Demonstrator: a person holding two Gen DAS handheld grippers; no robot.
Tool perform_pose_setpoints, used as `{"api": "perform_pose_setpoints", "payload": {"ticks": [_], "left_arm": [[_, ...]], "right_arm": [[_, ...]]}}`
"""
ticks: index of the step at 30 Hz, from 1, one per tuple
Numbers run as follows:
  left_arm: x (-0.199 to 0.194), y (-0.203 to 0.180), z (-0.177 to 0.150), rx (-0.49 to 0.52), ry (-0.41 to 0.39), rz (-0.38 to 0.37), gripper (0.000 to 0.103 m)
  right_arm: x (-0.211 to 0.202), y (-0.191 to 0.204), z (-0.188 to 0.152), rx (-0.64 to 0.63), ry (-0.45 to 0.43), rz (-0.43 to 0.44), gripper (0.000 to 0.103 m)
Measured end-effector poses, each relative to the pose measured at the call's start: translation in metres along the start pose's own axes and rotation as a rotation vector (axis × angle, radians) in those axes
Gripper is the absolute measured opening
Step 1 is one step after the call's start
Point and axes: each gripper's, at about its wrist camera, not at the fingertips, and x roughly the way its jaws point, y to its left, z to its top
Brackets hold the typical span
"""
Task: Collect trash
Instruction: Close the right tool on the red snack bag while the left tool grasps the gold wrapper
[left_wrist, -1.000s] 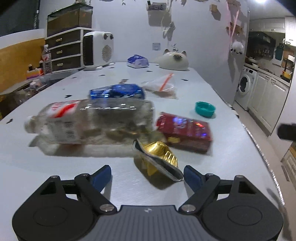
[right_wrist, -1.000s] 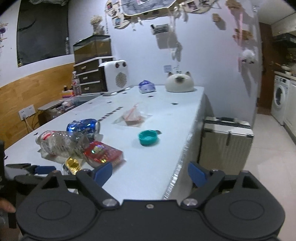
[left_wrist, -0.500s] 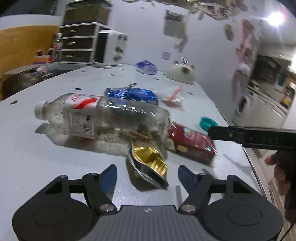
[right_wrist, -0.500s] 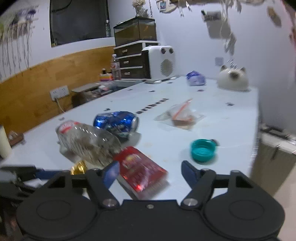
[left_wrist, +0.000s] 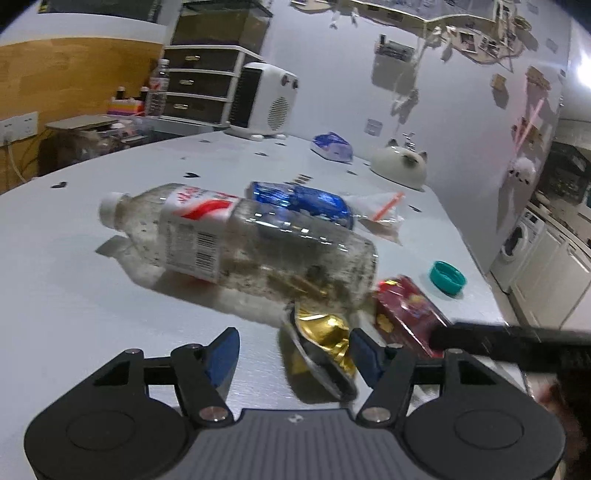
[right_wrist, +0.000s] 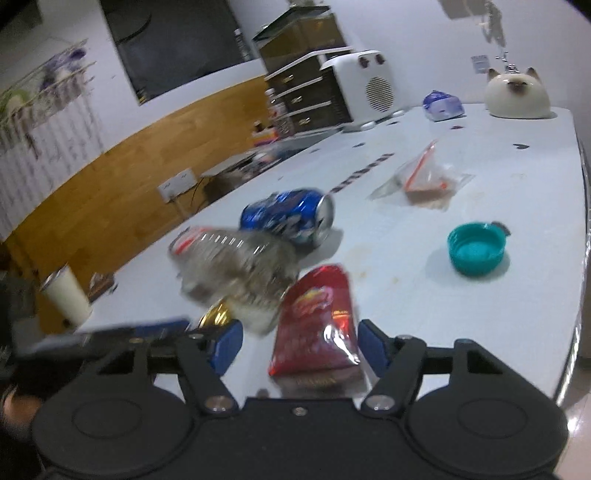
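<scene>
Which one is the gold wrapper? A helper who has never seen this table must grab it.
On the white table, find the clear plastic bottle lying on its side. At its base end, beside the red snack packet, lies the gold wrapper: crumpled, the only shiny gold piece.

Legible markings: none readable as words; the plastic bottle (left_wrist: 236, 240) carries a white label with a barcode and blurred red lettering, and the red snack packet (right_wrist: 317, 321) bears an indistinct yellow logo.
</scene>
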Motion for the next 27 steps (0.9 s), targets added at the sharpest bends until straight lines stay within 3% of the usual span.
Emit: {"api": "perform_pose_setpoints", "payload": {"ticks": [7,11,16,27], "left_arm": [[-0.008,0.005,-0.001,-0.047,-0.006,-0.007,0.066],[-0.004,0.000,0.003,-0.041,0.019,-0.014,0.066],[0.006,-0.013,0.005,-0.024,0.028,0.006,0.066],[0.000,-0.002,0.004,-0.092,-0.005,0.021,0.066]], "right_arm": [[0.012,0.024,-0.008,-0.037,0.002,-0.156,0.070],[0.018,0.035,-0.013,-0.106,0.002,-0.246,0.056],[0.006,0.043,-0.024,-0.125,0.000,-0.241,0.055],[0.004,0.067,-0.036,-0.178,0.031,-0.116,0.055]]}}
